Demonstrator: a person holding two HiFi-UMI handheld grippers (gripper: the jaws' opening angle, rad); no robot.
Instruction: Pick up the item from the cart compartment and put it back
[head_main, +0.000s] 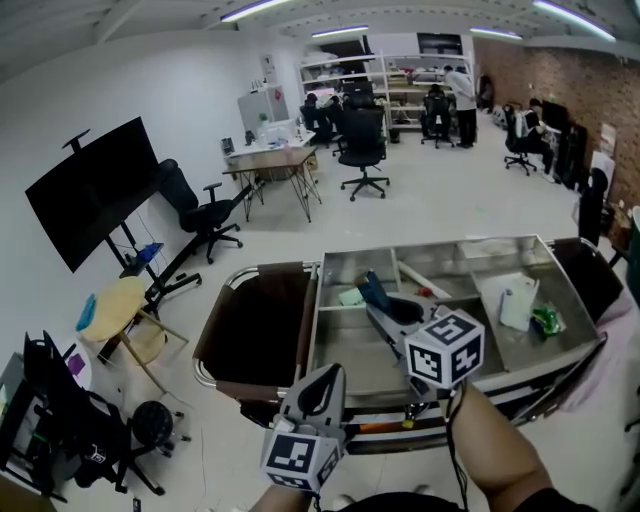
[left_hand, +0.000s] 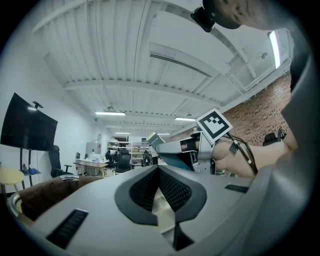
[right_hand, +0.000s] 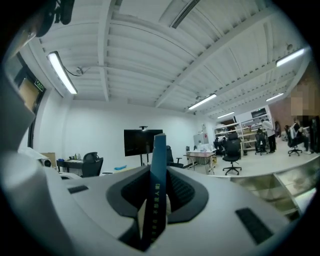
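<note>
One thin blue box (right_hand: 159, 150) | pinched upright in right hand-held gripper (right_hand: 158, 176) | over cart (head_main: 350, 365)

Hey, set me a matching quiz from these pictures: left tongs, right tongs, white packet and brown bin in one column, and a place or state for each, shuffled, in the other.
Things:
1. left tongs
2. right tongs
3. white packet
4. brown bin

Places or states:
A. lying in the right-hand compartment of the cart
B. shut with nothing between
C. at the cart's left end in the head view
D. shut on the blue box

Pairs: 1-B, 2-D, 3-A, 4-C.
</note>
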